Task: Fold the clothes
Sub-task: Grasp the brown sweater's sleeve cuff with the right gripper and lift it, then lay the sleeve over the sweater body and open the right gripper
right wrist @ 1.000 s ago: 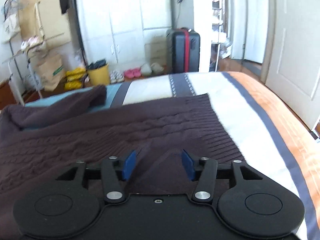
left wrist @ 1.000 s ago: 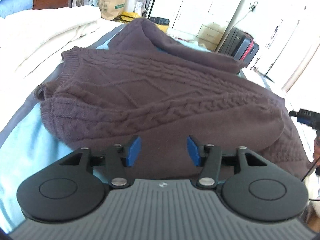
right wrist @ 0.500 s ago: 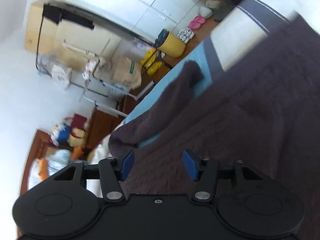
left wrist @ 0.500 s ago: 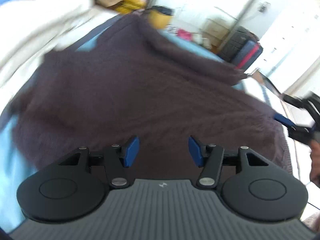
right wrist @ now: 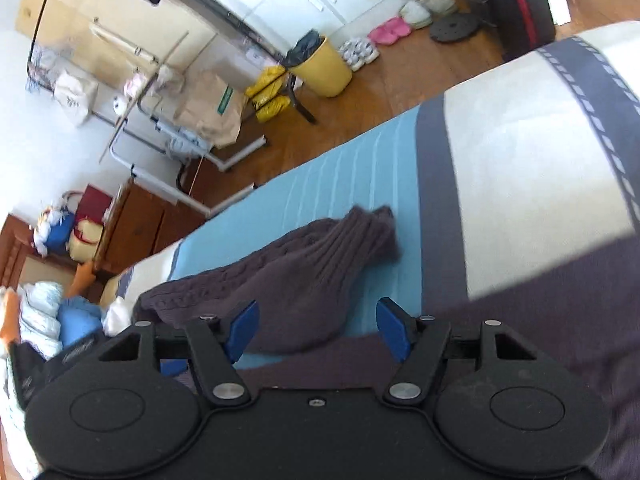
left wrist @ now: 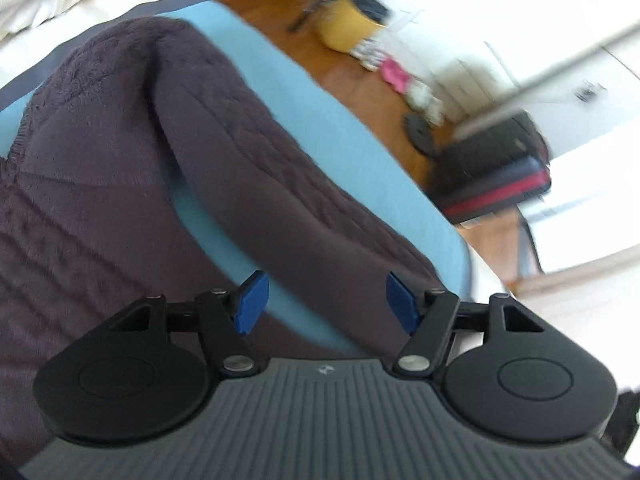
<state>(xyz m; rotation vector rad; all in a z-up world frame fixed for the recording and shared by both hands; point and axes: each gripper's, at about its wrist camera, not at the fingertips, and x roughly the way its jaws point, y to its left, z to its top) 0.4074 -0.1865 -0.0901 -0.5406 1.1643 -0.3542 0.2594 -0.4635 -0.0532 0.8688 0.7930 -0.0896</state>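
Now both the left gripper and right gripper have just widened, empty, above the sweater's sleeve.

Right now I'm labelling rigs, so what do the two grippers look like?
The left gripper has blue pads on black linkage arms, round black discs and a ribbed grey body. The right gripper is alike, but its body is plain black.

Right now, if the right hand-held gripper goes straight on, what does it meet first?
Most likely the sweater sleeve on the blue bedspread: it lies between the open right hand-held gripper jaws. Depth is unclear.
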